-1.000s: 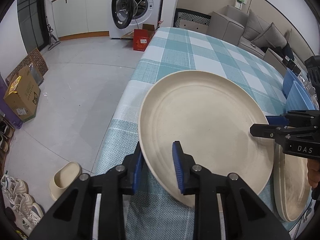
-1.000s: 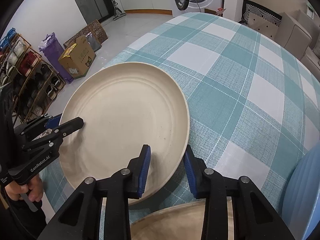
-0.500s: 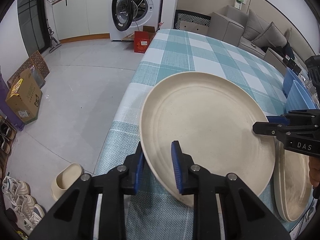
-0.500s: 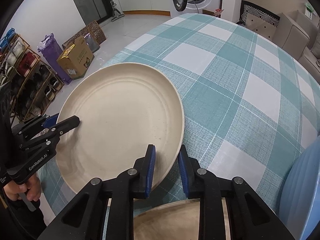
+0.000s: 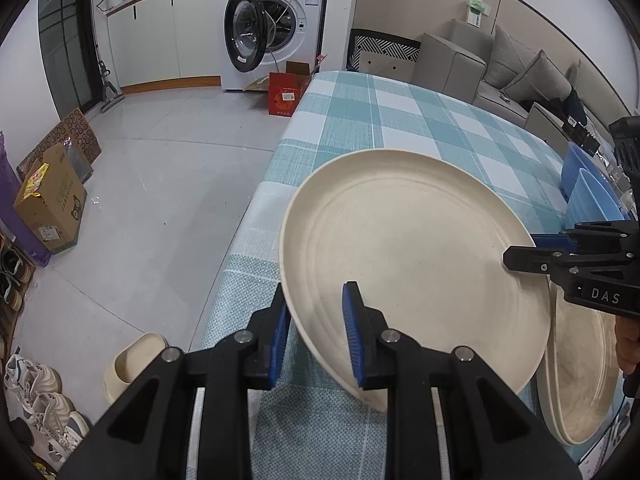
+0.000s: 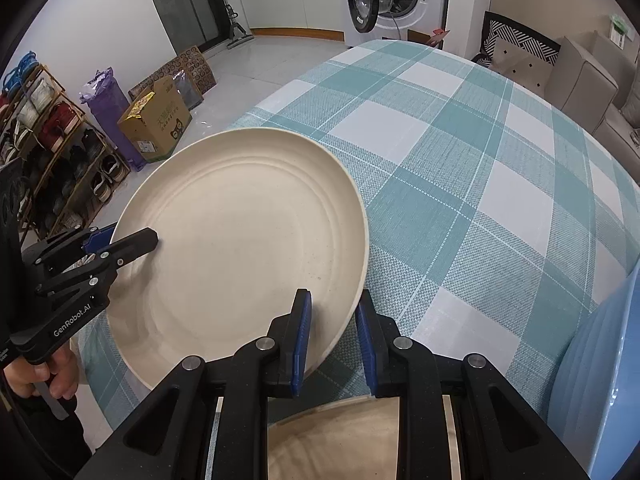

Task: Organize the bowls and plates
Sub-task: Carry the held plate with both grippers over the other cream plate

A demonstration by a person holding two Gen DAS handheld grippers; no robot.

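Between the left gripper's (image 5: 316,336) blue pads sits the near rim of the cream plate (image 5: 416,252), one pad under the lip and one on the upper face — it is clamped on the plate. The right gripper (image 6: 332,336) is clamped on the opposite rim in the same way; its jaws have just been closing and the rim now fills the gap between them. The plate appears to hang tilted just above the checked tablecloth (image 6: 460,184), carried by both grippers at once, though contact with the cloth at its low edge cannot be ruled out.

Just below and behind the right gripper lies a second cream plate (image 6: 352,440), flat on the cloth. Off to its right stands a blue dish (image 6: 592,380), on edge as far as can be told.

The step in hand looks like a two-handed carry of the plate toward that second one. The next move calls for both hands to travel together, level the plate over the lower one, and let go only once it rests — an early release on either side would tip it.
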